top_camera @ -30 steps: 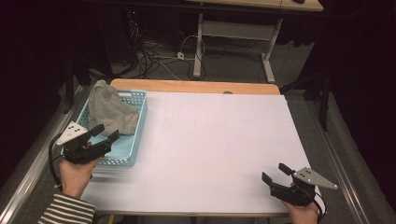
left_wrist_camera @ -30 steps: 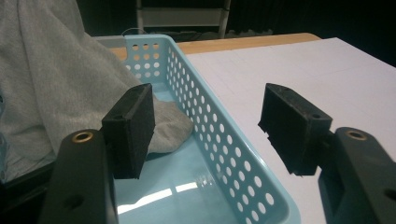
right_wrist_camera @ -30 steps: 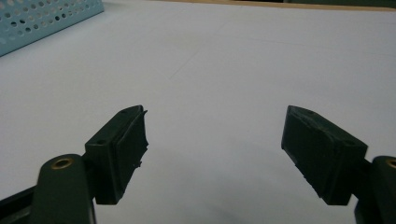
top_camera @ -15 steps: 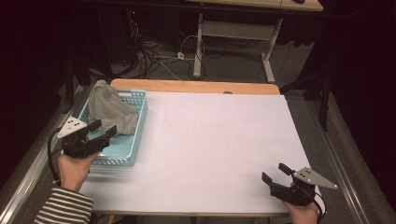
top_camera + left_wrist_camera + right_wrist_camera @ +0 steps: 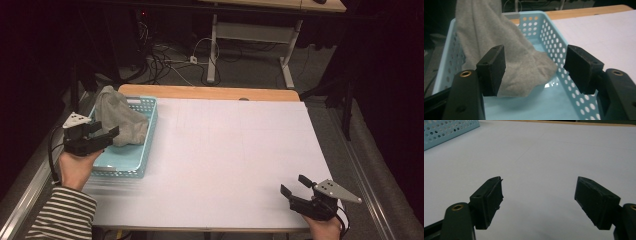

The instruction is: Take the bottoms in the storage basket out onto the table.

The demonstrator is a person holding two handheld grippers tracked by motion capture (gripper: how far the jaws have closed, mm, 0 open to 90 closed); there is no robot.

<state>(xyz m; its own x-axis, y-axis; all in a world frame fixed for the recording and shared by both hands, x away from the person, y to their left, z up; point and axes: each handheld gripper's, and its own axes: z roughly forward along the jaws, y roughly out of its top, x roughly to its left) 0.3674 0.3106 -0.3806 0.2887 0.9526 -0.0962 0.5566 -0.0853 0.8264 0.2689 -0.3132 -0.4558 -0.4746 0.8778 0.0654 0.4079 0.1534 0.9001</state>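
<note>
The left hand-held gripper (image 5: pixel 107 134) has moved up over the near end of the light blue perforated basket (image 5: pixel 142 150) during the last second, and its tips now sit just short of the grey cloth (image 5: pixel 120 120). Its jaws stand wide apart with nothing between them; in the left gripper view the cloth (image 5: pixel 506 62) lies straight ahead, framed by the two black pads. That reads as the approach to a grasp on the cloth, which is not yet touched.

The right hand-held gripper (image 5: pixel 295 187) has barely shifted. It rests at the near right corner of the white worktop (image 5: pixel 240 150), jaws also spread wide and empty, with bare worktop (image 5: pixel 549 152) ahead of it.

The cloth is heaped in the far part of the basket and drapes up over the far left rim. What kind of garment or towel it is cannot be made out, and its lower folds are hidden by the basket wall. The near rim of the basket looks smeared by motion blur in the high view.
</note>
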